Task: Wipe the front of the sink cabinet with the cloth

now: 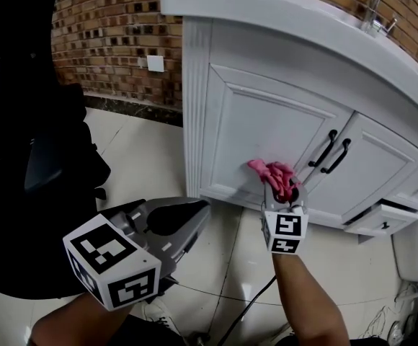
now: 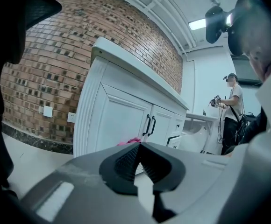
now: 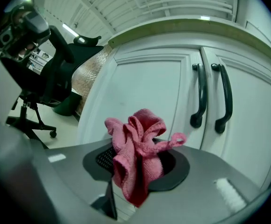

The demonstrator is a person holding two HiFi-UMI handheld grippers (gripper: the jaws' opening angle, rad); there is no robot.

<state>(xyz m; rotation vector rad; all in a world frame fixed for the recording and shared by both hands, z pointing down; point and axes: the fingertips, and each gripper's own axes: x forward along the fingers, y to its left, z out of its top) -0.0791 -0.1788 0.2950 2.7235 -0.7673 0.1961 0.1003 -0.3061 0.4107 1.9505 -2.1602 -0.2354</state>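
A white sink cabinet [image 1: 267, 132] with panelled doors and two black handles [image 1: 330, 152] fills the middle of the head view. My right gripper [image 1: 284, 193] is shut on a crumpled pink cloth [image 1: 272, 173], held against the lower part of the left door [image 3: 145, 92]. In the right gripper view the pink cloth [image 3: 138, 153] bunches up between the jaws. My left gripper [image 1: 194, 218] hangs lower left, away from the cabinet, shut with nothing in it; its view shows the cabinet [image 2: 121, 120] ahead.
A black office chair [image 1: 32, 193] stands at the left on the tiled floor. A drawer [image 1: 382, 218] at the cabinet's lower right is pulled partly out. A brick wall [image 1: 112, 42] runs behind. A cable [image 1: 248, 305] lies on the floor. A person [image 2: 231, 108] stands far off.
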